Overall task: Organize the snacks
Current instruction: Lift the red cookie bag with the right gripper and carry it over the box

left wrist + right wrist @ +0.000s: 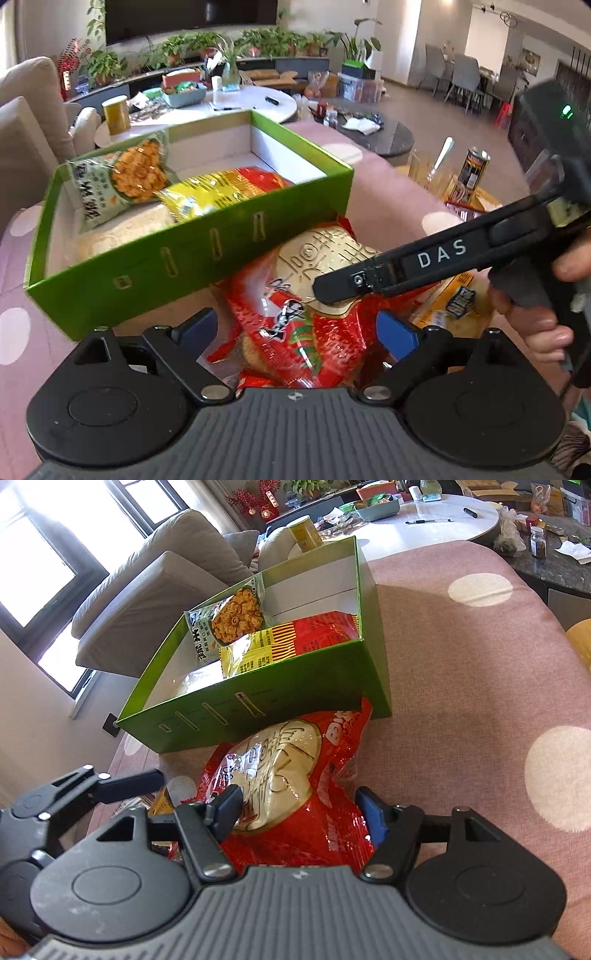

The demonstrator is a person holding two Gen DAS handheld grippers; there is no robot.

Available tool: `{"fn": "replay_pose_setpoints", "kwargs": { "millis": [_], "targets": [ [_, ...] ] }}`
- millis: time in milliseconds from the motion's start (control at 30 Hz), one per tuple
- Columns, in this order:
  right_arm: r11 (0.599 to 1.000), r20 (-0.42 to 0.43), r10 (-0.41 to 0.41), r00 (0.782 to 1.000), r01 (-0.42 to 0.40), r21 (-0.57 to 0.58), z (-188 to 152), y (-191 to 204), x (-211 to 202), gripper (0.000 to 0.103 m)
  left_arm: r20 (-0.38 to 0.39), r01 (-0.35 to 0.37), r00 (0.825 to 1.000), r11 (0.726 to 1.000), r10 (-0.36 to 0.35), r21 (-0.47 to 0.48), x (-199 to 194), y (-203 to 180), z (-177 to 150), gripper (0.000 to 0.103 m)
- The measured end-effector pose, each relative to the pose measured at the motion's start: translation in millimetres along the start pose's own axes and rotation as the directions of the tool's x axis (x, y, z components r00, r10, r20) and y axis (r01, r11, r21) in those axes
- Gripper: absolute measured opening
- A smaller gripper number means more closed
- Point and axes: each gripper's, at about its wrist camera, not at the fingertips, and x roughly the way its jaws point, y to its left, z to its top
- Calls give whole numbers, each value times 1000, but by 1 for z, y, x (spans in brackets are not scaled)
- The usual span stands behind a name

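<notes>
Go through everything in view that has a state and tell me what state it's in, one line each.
Green box: open, no lid, upright, partly filled.
Corn-snack bag: in the box, sealed, leaning on its far wall.
Yellow-red bag: in the box, lying flat.
Big red bag: outside the box, lying against its front wall.
Left claw: open, straddling the big red bag.
Right claw: pads against the big red bag's sides.
Can: upright.

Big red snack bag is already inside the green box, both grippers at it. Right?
Not inside. The big red snack bag lies on the spotted cloth, outside the green box, against its near wall; the right wrist view shows it. Both the left gripper and the right gripper are at it.
</notes>
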Motion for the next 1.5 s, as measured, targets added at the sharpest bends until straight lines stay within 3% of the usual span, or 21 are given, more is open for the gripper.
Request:
{"fn": "replay_pose_setpoints", "kwargs": {
  "millis": [167,367,467,600,767,867,933,1033,1100,1167,1300,1367,1433,1500],
  "targets": [
    [1000,1,-11,1000,11,-8,0,2,1,86,-15,52,998,996,-53,-69,17,8,2,91],
    [999,18,-26,999,27,-38,-2,8,1,83,47,41,998,999,-40,-11,4,-3,1,77],
    [997,42,-26,999,29,-69,-5,15,-5,78,73,75,994,997,-75,2,-7,-7,4,75],
    [996,51,-17,999,21,-90,-7,23,-12,77,65,60,996,998,-60,-4,-11,-10,2,74],
    [998,45,-46,998,48,-39,-8,16,-14,78,30,18,999,999,-17,-44,-10,0,-6,86],
    [997,19,-74,997,74,-28,-8,15,-10,80,1,46,999,996,-46,-83,0,5,-7,88],
    [999,-1,-46,999,46,-19,-8,14,-5,81,3,44,999,996,-44,-83,4,1,-7,89],
    [1000,-1,-27,1000,27,1,-9,17,-1,74,53,46,998,998,-44,-31,-1,-10,-4,83],
    [999,27,-38,999,39,-21,-10,24,-6,67,83,70,994,997,-67,-38,-11,-12,0,83],
    [999,36,2,999,0,-46,-11,30,-12,58,112,78,991,997,-76,-13,-21,-15,3,83],
    [996,79,21,997,-14,-88,-11,42,-28,50,156,80,985,997,-78,-7,-38,-18,7,80],
    [996,99,30,995,-21,-89,-10,47,-34,49,191,108,975,994,-111,27,-46,-22,8,71],
    [993,121,54,991,-41,-110,-9,52,-40,38,206,106,972,993,-114,47,-49,-25,11,71],
    [991,128,66,990,-50,-125,-7,55,-44,37,213,88,972,995,-95,44,-52,-25,12,73]
  ]
}}
